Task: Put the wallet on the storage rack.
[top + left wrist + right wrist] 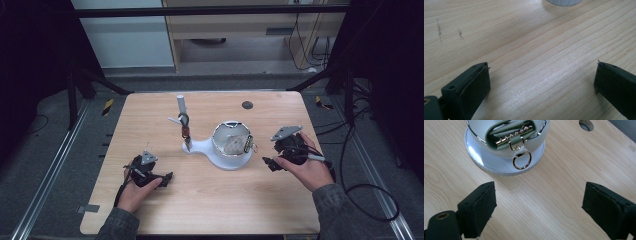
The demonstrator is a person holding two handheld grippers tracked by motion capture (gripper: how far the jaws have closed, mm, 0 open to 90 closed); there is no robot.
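Nearest the high camera, the person's two sleeved forearms come up over the near edge of the bench (pixel 210 200), a pale wooden top that carries everything else. On it, toward the middle and a little right, stands the white stand (pixel 227 157): a round ribbed base with a rounded white bowl (pixel 231 140) rising from it, chrome-rimmed at the mouth, and a flat tongue of the base running out to the left. From that tongue a slim post (pixel 182 112) stands upright, with a dark loop hanging on it partway down.

The right gripper (pixel 272 162) is held just right of the stand, near it but not touching, pointing at the bowl. Its fingers (pixel 480 207) are spread apart with bare wood between them; nothing is held. In the right gripper view they frame the bowl's side, where a green clasp (pixel 510 133) with a gold bar sits on the wall, and a small gold ring (pixel 522 161) dangles from it over the edge of the base.

The left gripper (pixel 167 177) rests low at the near left of the bench, well apart from the stand. Its fingers (pixel 474 90) also stand wide open over bare wood, gripping nothing.

A small dark round hole (pixel 247 105) sits in the bench at the far side.
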